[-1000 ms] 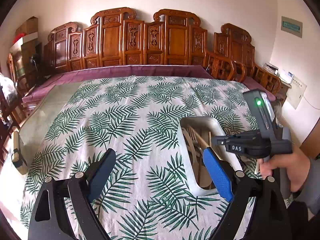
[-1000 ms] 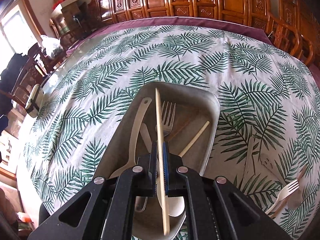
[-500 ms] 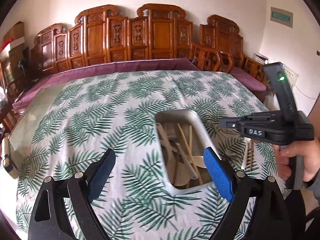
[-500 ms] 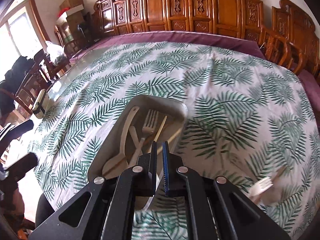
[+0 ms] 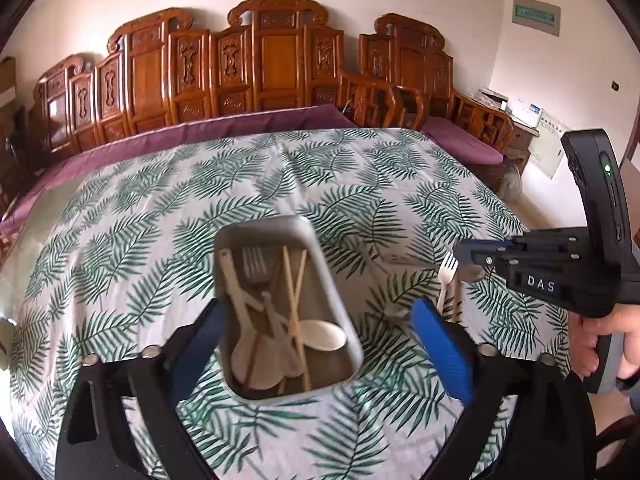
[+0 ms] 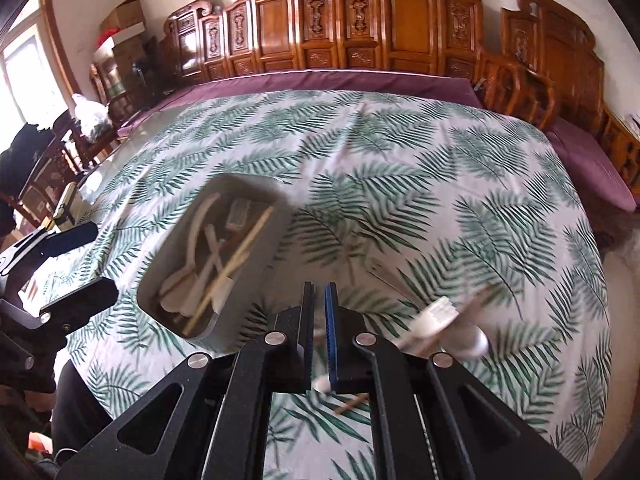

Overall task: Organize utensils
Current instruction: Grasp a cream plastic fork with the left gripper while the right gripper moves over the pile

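Observation:
A grey tray [image 5: 260, 226] on the palm-leaf tablecloth holds a pair of chopsticks [image 5: 294, 292], a metal fork [image 5: 254, 266], a white spoon [image 5: 322, 336] and other pale utensils. My left gripper [image 5: 320, 312] hovers over the tray's near end, its jaws opening, with nothing between the pads. To the right of the tray [image 6: 240, 180], my right gripper [image 6: 319, 296] is shut and empty. It hangs above loose utensils on the cloth: a white fork [image 6: 434, 312], a white spoon [image 6: 474, 344] and a wooden stick [image 6: 476, 298]. The left wrist view shows the right gripper [image 5: 460, 254] over that fork [image 5: 446, 276].
Carved wooden chairs [image 5: 280, 64] line the far side behind a purple cloth edge [image 5: 224, 124]. A small flat packet [image 6: 384, 272] lies on the cloth past the loose utensils. A hand [image 5: 608, 340] holds the right gripper's handle. The table's near edge falls away at the lower left [image 6: 80, 364].
The right gripper let its chopstick go into the tray, then swung right and up to over the loose utensils. The left gripper moved across until the tray sits centred under it.

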Demonstrator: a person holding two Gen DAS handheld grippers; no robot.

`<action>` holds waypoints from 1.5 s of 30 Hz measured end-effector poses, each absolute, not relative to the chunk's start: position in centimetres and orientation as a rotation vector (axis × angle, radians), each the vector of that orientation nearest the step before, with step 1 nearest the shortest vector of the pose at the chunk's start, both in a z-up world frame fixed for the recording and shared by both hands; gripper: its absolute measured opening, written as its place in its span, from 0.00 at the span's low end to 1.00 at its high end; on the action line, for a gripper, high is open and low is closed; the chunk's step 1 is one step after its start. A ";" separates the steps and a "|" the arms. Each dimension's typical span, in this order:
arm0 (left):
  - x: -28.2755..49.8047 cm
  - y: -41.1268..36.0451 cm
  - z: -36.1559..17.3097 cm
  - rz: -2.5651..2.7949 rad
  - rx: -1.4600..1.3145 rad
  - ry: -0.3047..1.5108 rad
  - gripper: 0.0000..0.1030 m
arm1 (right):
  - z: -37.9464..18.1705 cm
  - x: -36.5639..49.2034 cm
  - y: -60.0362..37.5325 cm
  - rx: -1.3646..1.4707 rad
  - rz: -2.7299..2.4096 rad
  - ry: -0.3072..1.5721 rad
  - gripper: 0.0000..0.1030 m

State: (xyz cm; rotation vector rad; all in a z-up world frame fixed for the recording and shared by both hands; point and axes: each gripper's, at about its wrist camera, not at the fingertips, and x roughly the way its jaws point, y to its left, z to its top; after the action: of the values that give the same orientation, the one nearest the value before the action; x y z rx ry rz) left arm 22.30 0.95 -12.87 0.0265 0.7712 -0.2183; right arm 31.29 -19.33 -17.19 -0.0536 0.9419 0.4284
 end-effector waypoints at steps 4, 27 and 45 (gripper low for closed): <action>22.4 -1.2 -13.0 -0.247 0.050 0.746 0.90 | -18.4 31.0 -21.4 -0.043 0.393 0.958 0.07; 27.7 -11.9 -19.5 -0.462 0.160 0.916 0.78 | -25.4 28.4 -30.7 0.052 0.274 1.081 0.13; 32.8 -16.1 -24.9 -0.512 0.249 1.082 0.36 | -28.3 27.9 -30.8 0.019 0.291 1.115 0.14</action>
State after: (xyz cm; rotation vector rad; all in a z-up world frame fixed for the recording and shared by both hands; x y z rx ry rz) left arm 32.84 -16.14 -24.93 0.2490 1.0824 -0.5115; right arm 27.89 -30.80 -28.30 0.0192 1.1150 0.2909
